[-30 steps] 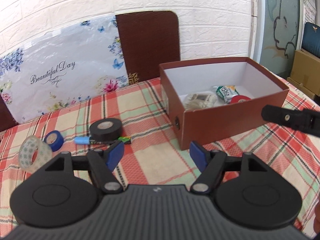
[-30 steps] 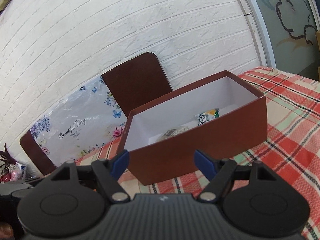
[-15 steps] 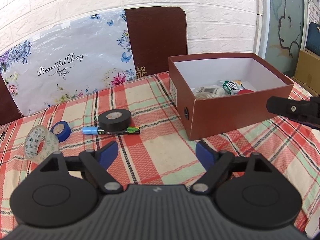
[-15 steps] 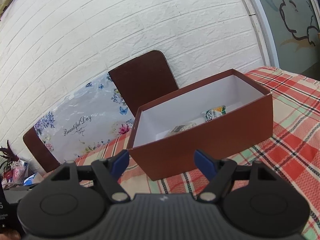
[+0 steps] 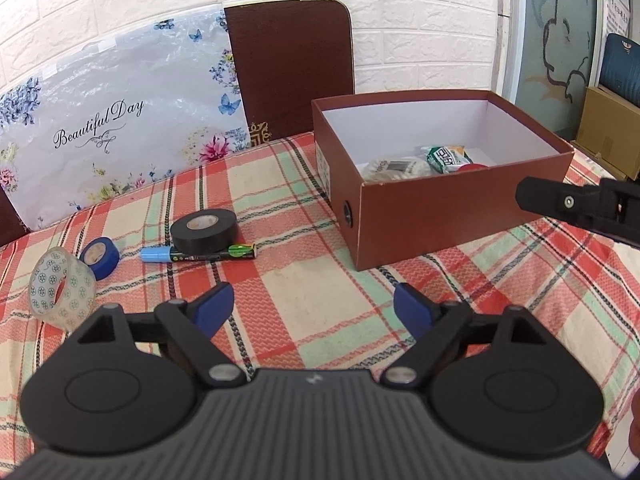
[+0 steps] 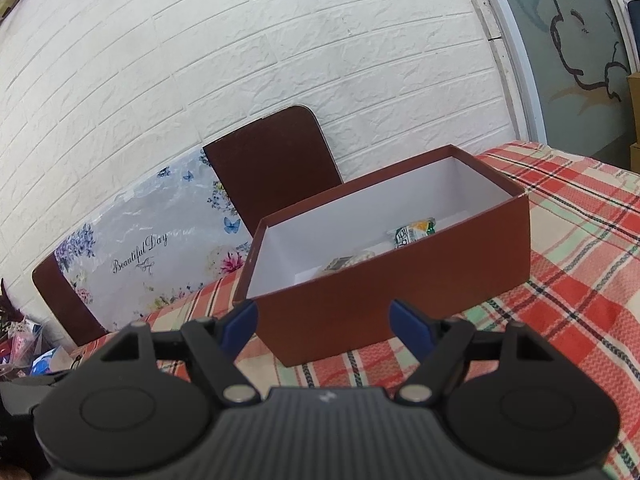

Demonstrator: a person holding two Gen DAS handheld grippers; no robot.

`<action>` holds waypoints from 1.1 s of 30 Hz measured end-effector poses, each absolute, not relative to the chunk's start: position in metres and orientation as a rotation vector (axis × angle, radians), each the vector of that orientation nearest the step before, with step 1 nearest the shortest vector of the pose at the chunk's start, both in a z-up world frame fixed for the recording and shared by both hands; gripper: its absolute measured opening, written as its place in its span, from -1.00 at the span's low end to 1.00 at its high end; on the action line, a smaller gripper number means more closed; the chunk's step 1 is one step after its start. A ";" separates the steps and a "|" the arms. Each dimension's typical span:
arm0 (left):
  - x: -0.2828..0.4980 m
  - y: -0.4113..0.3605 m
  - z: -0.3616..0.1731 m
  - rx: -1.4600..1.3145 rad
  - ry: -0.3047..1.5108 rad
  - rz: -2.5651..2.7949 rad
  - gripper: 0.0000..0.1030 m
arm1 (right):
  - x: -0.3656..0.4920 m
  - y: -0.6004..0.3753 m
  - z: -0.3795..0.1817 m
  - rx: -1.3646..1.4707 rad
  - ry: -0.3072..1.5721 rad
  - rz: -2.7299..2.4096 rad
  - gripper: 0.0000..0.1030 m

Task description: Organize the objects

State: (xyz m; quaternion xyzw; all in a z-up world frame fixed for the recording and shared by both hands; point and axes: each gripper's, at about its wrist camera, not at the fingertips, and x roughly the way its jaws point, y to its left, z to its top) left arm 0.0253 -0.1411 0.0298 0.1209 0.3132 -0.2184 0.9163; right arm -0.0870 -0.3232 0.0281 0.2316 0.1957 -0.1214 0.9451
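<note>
A brown box (image 5: 432,216) with a white inside stands on the plaid table and holds a green packet (image 5: 446,158), a pale round item (image 5: 394,168) and something red. It also shows in the right wrist view (image 6: 384,292). Left of it lie a black tape roll (image 5: 203,230), a marker with a blue cap (image 5: 198,256), a blue tape roll (image 5: 99,257) and a clear patterned tape roll (image 5: 62,287). My left gripper (image 5: 314,308) is open and empty above the cloth. My right gripper (image 6: 324,320) is open and empty before the box.
A brown chair back (image 5: 290,68) and a floral "Beautiful Day" sheet (image 5: 116,120) stand behind the table against a white brick wall. Cardboard boxes (image 5: 612,136) stand at the far right. The right gripper's arm (image 5: 580,204) reaches in near the box's right end.
Both grippers have pulled back and risen a little from the table, so more of the box's inside and the loose items shows. Nothing on the table has moved.
</note>
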 end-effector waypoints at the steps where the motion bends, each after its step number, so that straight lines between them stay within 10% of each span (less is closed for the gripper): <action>1: 0.026 -0.140 0.029 0.247 0.649 -0.448 0.72 | -0.086 -0.322 0.027 0.470 0.401 -0.247 0.47; 33: 0.056 -0.093 0.011 0.198 0.694 -0.371 0.74 | -0.052 -0.273 0.019 0.339 0.475 -0.163 0.37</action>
